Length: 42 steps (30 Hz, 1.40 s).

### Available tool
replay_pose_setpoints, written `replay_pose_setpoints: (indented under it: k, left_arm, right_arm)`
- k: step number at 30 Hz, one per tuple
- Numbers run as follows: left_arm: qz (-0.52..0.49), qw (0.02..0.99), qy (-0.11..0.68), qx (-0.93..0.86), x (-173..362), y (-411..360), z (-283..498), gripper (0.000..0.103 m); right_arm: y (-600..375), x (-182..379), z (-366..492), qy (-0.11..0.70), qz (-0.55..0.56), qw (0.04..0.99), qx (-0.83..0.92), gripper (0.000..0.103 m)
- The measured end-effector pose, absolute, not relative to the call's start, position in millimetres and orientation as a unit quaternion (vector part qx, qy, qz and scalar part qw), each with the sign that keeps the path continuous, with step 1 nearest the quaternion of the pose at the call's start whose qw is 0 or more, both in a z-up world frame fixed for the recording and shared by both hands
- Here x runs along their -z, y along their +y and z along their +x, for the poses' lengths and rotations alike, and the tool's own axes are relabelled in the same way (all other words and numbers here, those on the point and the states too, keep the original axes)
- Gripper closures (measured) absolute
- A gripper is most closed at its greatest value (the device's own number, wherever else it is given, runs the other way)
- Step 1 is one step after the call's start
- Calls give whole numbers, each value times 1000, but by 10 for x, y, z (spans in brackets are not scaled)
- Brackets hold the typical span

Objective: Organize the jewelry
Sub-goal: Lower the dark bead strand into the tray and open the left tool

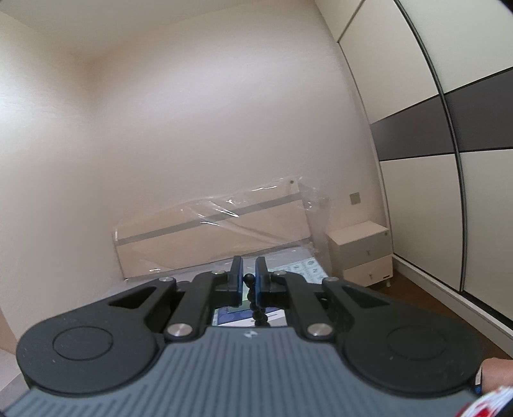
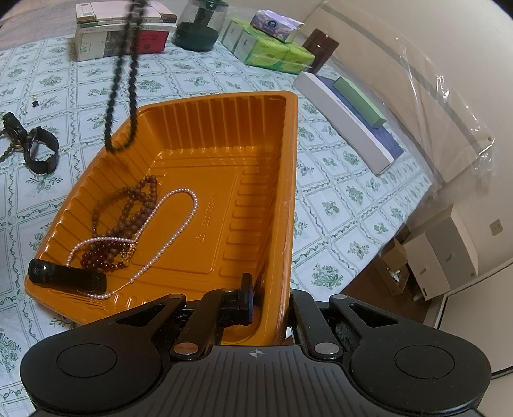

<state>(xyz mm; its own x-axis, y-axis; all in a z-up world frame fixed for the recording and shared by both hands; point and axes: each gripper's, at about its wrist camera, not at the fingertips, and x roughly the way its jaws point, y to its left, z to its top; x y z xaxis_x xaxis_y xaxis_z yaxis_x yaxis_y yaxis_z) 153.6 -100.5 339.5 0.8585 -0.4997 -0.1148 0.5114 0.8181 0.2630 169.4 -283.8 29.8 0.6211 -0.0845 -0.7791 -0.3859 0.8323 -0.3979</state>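
Left tongs (image 1: 249, 278) pinching black beads (image 2: 123, 80), seemingly above tray (image 2: 224, 154)

Bed (image 2: 198, 80), covered with a pale sheet printed in a green floral grid. Lying directly on it: an orange plastic tray (image 2: 290, 179) at centre; a black watch (image 2: 41, 150) to the tray's left, just beside further dark jewelry (image 2: 9, 128) at the frame edge; a stack of books (image 2: 121, 35) at the far side; a dark glass jar (image 2: 200, 27) next to the books; green packs of tissues (image 2: 275, 53) with a purple tissue pack (image 2: 275, 25) on top; a brown container (image 2: 322, 46) behind them; a long white box (image 2: 343, 120) near the headboard, beside a blue book (image 2: 384, 136) that carries a green box (image 2: 359, 96).
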Motion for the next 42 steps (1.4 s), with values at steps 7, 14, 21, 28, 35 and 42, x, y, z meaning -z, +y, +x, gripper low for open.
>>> replay_pose_setpoints:
  k: [7,14,21,28,35,42]
  left_arm:
    - [161,940,77,291,-2985,-1277,1703,97]
    - [169,922,165,308,-2339,-1459,1954,97]
    - [174,889,261,334,-1646,-1672,2220,97]
    - [182,872,310,333,-1178,-1692,2269,97]
    - [176,869,321,331,-1111,-1659,2293,97]
    - [168,871,326,328,-1117,-1608,2289,84]
  right_arm:
    - [-2846,-294,1696,426,-276,857,-90,98]
    - [-2848,-292,1696,426,-276,857,-90,98]
    - [-2851,-292,1697,426,-276,857,-90,98]
    - [-2865,-260,1709,428,-276,856,-91,98]
    - [-2870,-261,1713,429,-275,856,-91,98]
    - [-2872,-263,1716,429,-275,856,-91,98]
